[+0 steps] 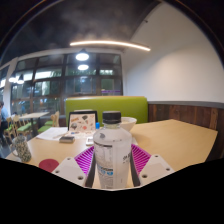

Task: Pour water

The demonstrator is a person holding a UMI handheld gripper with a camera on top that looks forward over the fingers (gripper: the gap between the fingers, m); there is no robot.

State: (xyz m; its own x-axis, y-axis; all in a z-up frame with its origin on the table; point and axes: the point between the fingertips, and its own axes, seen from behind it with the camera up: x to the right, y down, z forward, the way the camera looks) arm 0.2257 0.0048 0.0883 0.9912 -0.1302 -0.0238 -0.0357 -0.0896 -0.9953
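Label text on the bottle [112,152] isn't resolving, nothing readable. Clear plastic bottle with a dark cap and a pale label band is standing upright between the gripper [112,160] fingers, magenta pads [85,158] pressing both sides, so it's clamped. Wooden table [175,140] and a white cup [129,123] are sitting beyond it.

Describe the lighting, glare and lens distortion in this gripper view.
Gripper view: strong fisheye bending, so the ceiling light strip curves and the table edges bow; the strip and the windows glare brightly while the ceiling stays dim; the water bottle between the tongs looms large and is slightly soft, evenly lit, with no hard shadows.
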